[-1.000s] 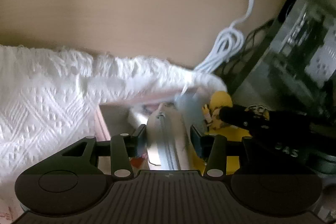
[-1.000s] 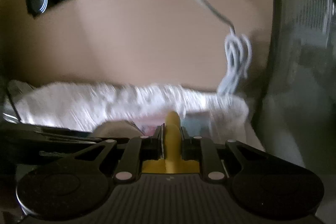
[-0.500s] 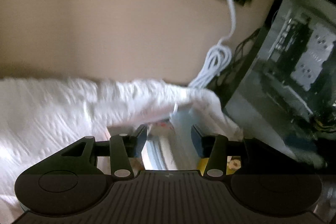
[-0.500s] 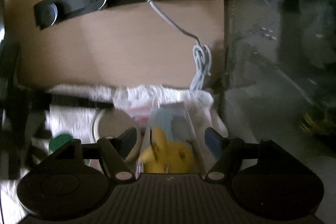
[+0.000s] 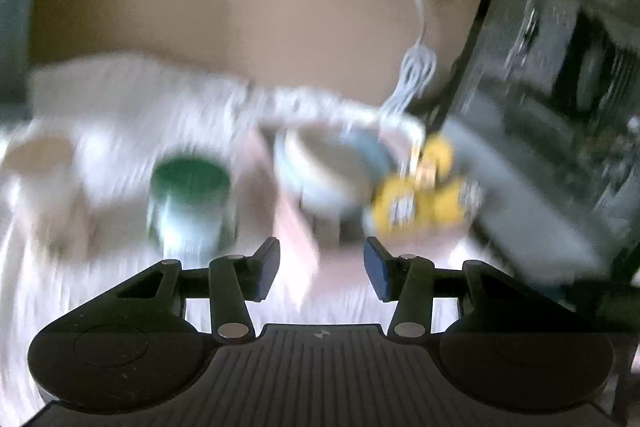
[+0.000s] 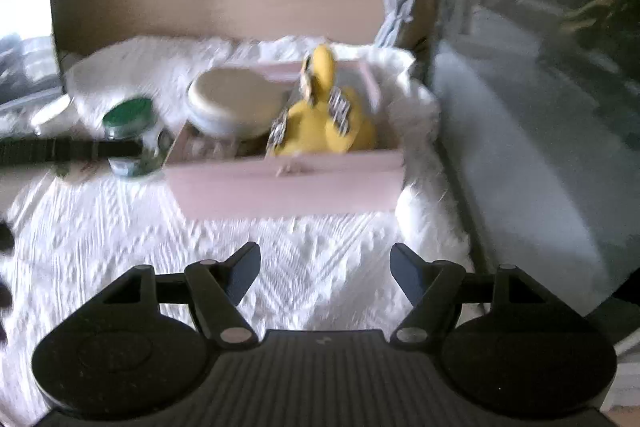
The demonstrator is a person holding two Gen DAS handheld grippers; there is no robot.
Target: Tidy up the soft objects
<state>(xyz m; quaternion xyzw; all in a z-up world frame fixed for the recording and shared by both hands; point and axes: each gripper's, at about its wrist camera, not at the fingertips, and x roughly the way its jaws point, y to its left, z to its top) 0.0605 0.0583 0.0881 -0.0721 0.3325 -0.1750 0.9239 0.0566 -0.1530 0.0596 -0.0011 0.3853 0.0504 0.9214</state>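
Green-lidded jar (image 6: pixel 134 137), white cable (image 6: pixel 396 7), glass-sided case (image 5: pixel 560 107)

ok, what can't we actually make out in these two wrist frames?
- Left wrist: motion blur smears the green-lidded jar and yellow toy; details unreadable.
- Right wrist: pink box front wall hides its floor and the toy's base.
- Right wrist: jar label blurred, crossed by a dark strap.
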